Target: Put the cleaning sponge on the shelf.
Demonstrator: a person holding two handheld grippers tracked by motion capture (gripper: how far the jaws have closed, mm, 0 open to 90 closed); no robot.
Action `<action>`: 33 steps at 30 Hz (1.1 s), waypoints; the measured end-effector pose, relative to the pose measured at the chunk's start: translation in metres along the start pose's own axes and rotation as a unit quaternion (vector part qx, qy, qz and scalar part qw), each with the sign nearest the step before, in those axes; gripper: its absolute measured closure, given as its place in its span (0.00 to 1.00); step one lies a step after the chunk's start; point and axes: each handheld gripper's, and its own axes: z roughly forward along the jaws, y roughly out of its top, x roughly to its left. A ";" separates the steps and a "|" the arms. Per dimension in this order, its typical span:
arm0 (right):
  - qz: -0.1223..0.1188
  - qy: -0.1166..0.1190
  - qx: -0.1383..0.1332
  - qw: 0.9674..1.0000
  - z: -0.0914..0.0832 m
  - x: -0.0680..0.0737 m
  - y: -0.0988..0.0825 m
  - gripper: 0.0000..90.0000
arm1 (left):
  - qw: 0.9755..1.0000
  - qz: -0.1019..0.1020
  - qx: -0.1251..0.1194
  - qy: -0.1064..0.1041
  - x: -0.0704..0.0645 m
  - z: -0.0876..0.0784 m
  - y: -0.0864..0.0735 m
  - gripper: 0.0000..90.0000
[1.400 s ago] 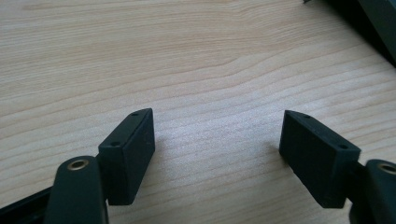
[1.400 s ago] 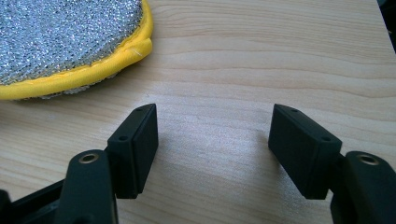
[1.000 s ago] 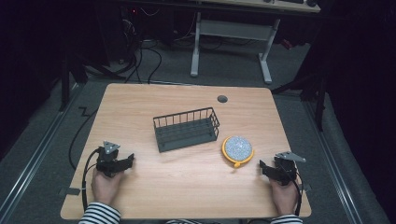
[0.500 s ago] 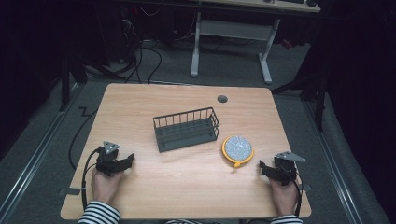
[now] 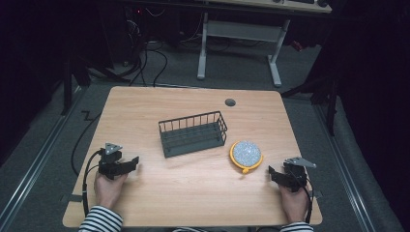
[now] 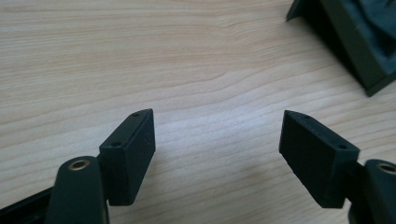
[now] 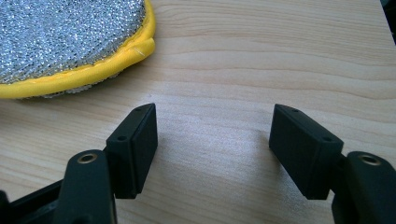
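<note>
Scrubber pad, silver with a yellow rim, lies flat right of centre on my table, just right of the dark wire basket. My left gripper rests near-left, jaws wide over bare wood. My right gripper sits near-right, jaws wide, probably just short of the pad.

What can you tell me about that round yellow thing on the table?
The pad is a round, flat scrubber: a glittery silver mesh face bound by a yellow fabric rim, with a small yellow tab pointing toward the person. It lies flat on the wooden table, just right of the wire basket and apart from it. The right gripper sits nearby, open, not touching it.
</note>
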 end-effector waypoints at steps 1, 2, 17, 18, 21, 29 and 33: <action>-0.001 0.000 0.000 1.000 0.000 0.000 0.000 0.36 | 1.000 0.000 0.000 0.000 0.000 0.000 0.000 0.30; 0.000 0.000 0.000 1.000 0.000 0.000 0.000 0.36 | 1.000 0.006 0.005 -0.007 -0.002 -0.002 0.004 0.30; 0.001 -0.002 0.000 1.000 0.000 0.000 0.000 0.36 | 0.998 0.007 -0.016 -0.066 -0.017 -0.024 0.047 0.27; 0.001 -0.001 0.000 1.000 0.000 0.000 0.000 0.36 | 0.997 0.004 -0.021 -0.070 -0.020 -0.027 0.052 0.26; 0.000 0.000 -0.001 1.000 0.000 0.000 0.000 0.36 | 0.997 0.007 -0.024 -0.079 -0.022 -0.029 0.058 0.24; -0.001 0.000 0.001 1.000 0.000 0.000 0.000 0.36 | 0.995 0.017 -0.015 -0.093 -0.029 -0.027 0.074 0.24; -0.003 0.001 0.000 1.000 0.000 0.000 0.000 0.36 | 0.995 0.009 -0.021 -0.101 -0.032 -0.025 0.084 0.24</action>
